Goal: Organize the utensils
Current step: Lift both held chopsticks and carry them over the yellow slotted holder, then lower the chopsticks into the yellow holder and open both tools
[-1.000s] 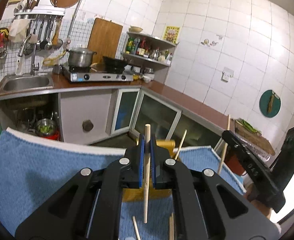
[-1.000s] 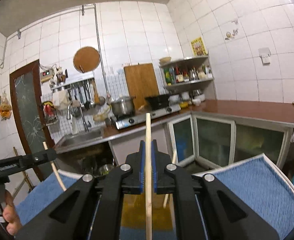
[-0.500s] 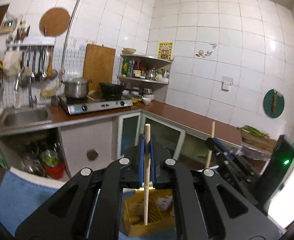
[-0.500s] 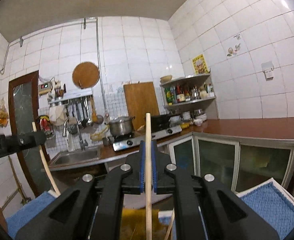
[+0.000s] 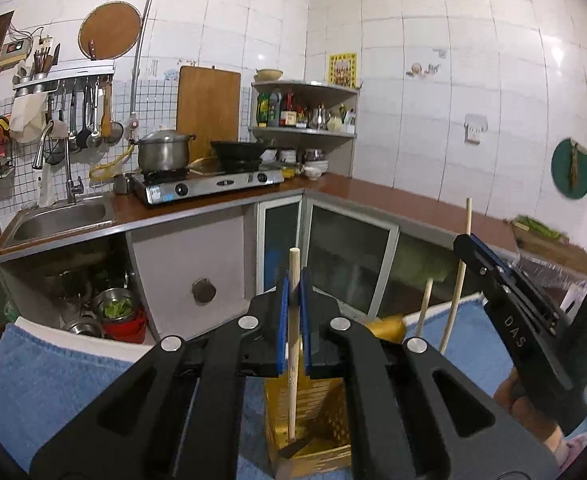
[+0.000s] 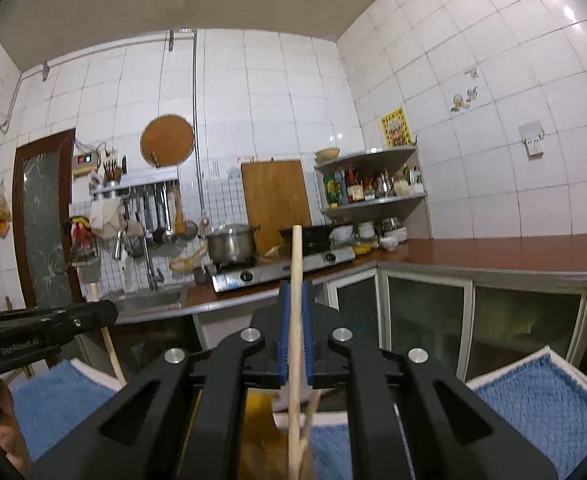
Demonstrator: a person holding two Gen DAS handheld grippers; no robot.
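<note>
My left gripper (image 5: 293, 288) is shut on a wooden chopstick (image 5: 292, 344) held upright, its lower end inside a yellow slotted utensil holder (image 5: 309, 420) on the blue towel. My right gripper (image 6: 296, 300) is shut on a second wooden chopstick (image 6: 295, 320), upright above the same yellow holder (image 6: 257, 420). The right gripper (image 5: 469, 246) also shows in the left wrist view with its chopstick (image 5: 459, 276) reaching down beside the holder. Another chopstick (image 5: 424, 304) leans in the holder. The left gripper (image 6: 105, 314) shows at the left in the right wrist view.
A blue towel (image 5: 53, 384) covers the surface under the holder. Behind are a kitchen counter (image 5: 373, 196) with a gas stove (image 5: 209, 188), a pot (image 5: 163, 154), a sink (image 5: 59, 220) and a corner shelf (image 5: 305, 130) of bottles.
Both grippers rose and tipped upward, then the left one came down, so its chopstick end now sits inside the yellow holder. The right gripper holds its chopstick close to the holder's right side.
</note>
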